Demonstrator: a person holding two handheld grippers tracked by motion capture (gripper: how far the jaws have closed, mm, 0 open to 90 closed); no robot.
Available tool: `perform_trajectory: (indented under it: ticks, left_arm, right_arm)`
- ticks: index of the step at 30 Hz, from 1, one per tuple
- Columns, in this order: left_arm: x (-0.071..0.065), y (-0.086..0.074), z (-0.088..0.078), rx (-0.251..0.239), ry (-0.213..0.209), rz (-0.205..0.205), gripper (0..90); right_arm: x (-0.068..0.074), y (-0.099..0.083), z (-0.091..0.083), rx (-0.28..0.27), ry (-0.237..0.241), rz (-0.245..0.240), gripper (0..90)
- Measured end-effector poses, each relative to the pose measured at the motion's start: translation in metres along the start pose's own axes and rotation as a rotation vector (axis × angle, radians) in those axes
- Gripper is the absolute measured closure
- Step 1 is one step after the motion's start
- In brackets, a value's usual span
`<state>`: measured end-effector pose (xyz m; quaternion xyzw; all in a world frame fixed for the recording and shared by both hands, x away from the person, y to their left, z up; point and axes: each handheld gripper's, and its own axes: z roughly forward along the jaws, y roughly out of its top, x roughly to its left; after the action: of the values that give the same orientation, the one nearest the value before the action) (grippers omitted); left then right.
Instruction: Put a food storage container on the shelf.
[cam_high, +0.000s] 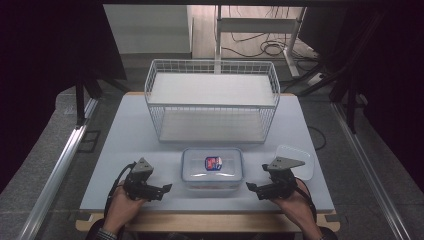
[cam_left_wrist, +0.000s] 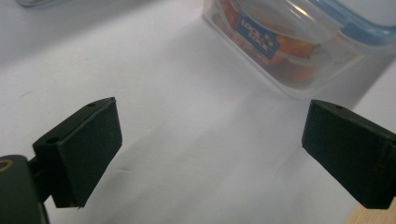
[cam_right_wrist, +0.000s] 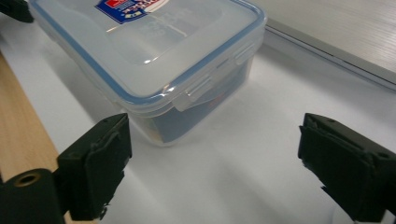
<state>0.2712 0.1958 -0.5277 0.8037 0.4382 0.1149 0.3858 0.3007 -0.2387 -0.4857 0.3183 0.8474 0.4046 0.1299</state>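
Both claws stand with jaws wide and nothing between them: my left claw (cam_high: 167, 188) sits just left of the clear lidded box (cam_high: 212, 169), my right claw (cam_high: 250, 187) just right of it, each pointing inward at the box without touching it.

Taking the box as my landmark and going down in size: the pale desk (cam_high: 125, 150) carries it near the front edge, about midway across. Behind the box stands a white wire rack (cam_high: 212, 100) with two shelves, well apart from both claws. To the right of the box, behind my right claw, lies a clear loose lid (cam_high: 300, 157) flat on the desk.

On the box, the lid is seated, with a blue seal around its rim and a red-and-blue label (cam_high: 213, 163) on top. Something orange shows through its wall in the left gripper view.
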Motion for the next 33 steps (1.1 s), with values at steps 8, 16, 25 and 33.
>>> perform_trajectory:
  ticks: [8,16,25,33]
  left_arm:
    - [0.003,0.0,0.001,-0.038,0.002,0.016,6.9]
    - [-0.007,0.015,0.001,-0.038,-0.035,0.015,6.8]
    - [-0.018,0.037,0.003,-0.051,-0.102,0.014,4.1]
    - [-0.021,0.066,0.016,0.002,-0.145,0.036,5.1]
  right_arm:
    - [-0.001,0.002,-0.001,-0.023,0.015,0.015,5.8]
    - [0.002,0.011,0.006,-0.029,0.022,-0.014,5.0]
    - [0.006,0.022,0.012,-0.007,0.042,0.031,1.5]
    - [0.002,0.042,0.026,0.039,0.096,0.09,1.9]
